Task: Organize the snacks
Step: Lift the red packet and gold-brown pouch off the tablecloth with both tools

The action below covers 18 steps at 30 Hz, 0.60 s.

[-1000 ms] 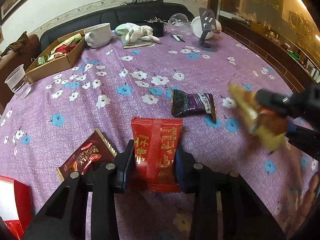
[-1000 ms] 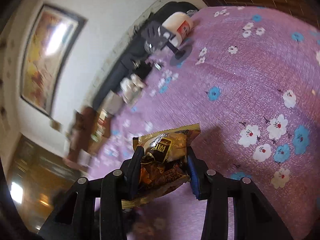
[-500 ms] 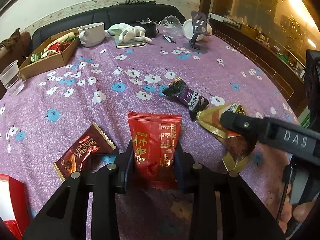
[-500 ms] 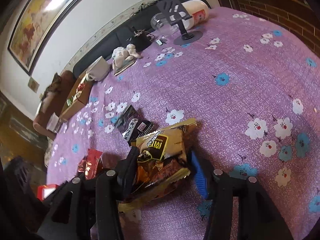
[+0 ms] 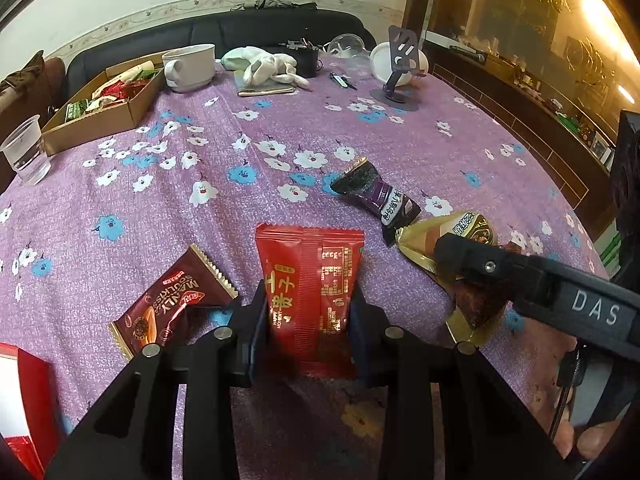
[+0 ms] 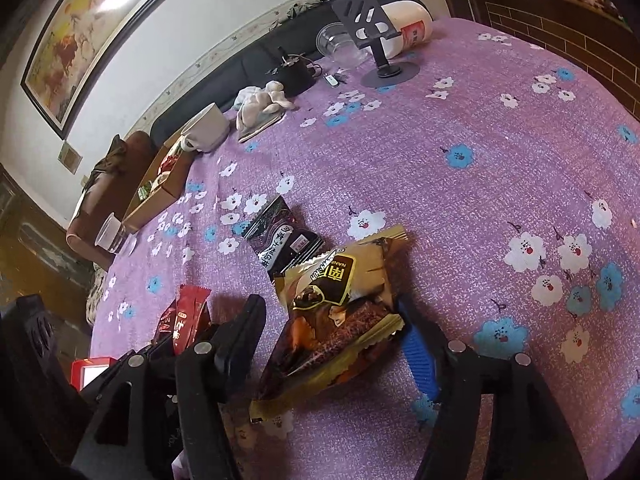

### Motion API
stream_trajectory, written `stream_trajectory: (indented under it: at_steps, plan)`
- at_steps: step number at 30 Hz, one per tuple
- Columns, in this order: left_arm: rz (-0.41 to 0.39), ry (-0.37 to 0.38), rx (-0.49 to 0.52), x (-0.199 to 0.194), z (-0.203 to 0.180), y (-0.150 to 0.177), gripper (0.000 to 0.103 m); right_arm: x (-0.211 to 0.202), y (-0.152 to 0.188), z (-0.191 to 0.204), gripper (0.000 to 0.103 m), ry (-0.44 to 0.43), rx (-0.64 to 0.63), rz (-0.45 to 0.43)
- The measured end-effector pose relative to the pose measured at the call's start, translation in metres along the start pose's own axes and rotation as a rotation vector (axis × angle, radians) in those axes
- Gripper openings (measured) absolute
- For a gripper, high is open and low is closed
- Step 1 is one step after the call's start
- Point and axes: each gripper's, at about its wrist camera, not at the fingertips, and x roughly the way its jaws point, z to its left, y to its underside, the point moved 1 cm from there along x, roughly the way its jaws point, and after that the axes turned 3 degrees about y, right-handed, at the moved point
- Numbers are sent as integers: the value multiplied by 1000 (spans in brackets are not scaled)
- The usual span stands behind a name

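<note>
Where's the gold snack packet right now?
The gold packet lies on the purple cloth between the right gripper's open fingers, its far corner overlapping the dark purple packet; the left view shows it at right.

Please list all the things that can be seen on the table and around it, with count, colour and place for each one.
red snack packet: one, red, near edge, between the left gripper's pads
gold snack packet: one, gold and brown, on the cloth between the right gripper's open jaws
purple snack packet: one, dark purple, beyond the gold one, touching it
brown snack packet: one, brown, left of the red one
cardboard box: one, tan, far left, snacks inside
mug: one, white, beside the box
plastic cup: one, clear, left edge
phone stand: one, dark, far side
tablecloth: one, purple, flowered
left gripper: black, shut on the packet
right gripper: black, jaws just opening
</note>
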Motion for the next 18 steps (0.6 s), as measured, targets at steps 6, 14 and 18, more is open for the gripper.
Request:
stream_trajectory:
  at_steps: [6, 14, 18]
  plan:
    - [2, 1, -8, 0, 2, 0, 32, 1, 0, 2, 68, 14, -21, -11]
    - [0, 1, -7, -1, 2, 0, 32, 2, 0, 2, 56, 48, -41, -22]
    - [-1, 1, -7, -1, 2, 0, 32, 1, 0, 1, 51, 39, -40, -23]
